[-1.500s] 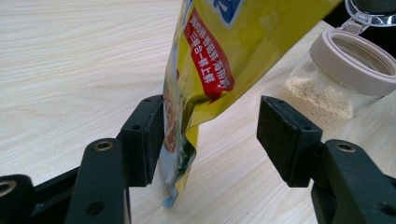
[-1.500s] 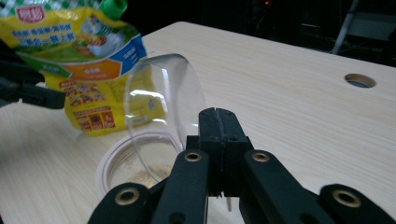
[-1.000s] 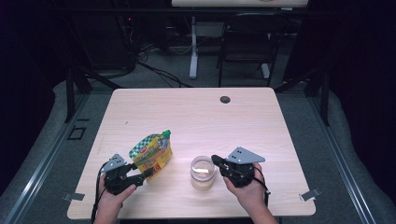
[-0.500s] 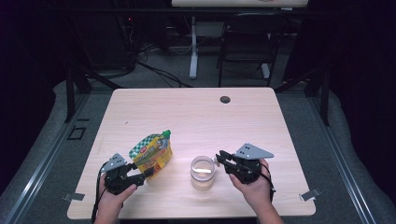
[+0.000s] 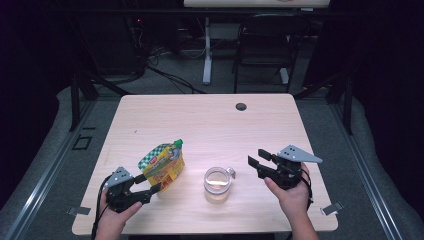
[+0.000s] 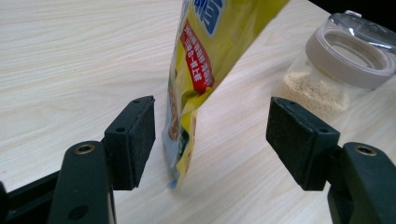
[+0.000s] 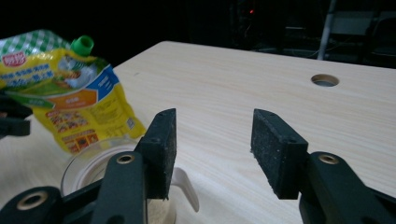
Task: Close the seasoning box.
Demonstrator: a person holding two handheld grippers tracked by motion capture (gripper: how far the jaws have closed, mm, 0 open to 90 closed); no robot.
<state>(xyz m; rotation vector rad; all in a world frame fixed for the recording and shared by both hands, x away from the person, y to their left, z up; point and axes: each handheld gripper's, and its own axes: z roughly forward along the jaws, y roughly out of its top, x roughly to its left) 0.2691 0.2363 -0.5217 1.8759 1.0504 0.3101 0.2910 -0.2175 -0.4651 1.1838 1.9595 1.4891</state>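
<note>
Left gripper (image 5: 152,189): jaws have just been opening, now standing apart, the yellow pouch (image 6: 210,70) standing between the pads, touching neither. Right gripper (image 5: 254,159): jaws have just been opening, gaping with nothing between them, sitting just beside the glass jar (image 5: 218,183), whose handle is facing it.

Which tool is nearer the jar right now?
Right. The right tool sits open just right of the jar, near its tab. The left tool is farther left, its jaws open around the pouch.
</note>
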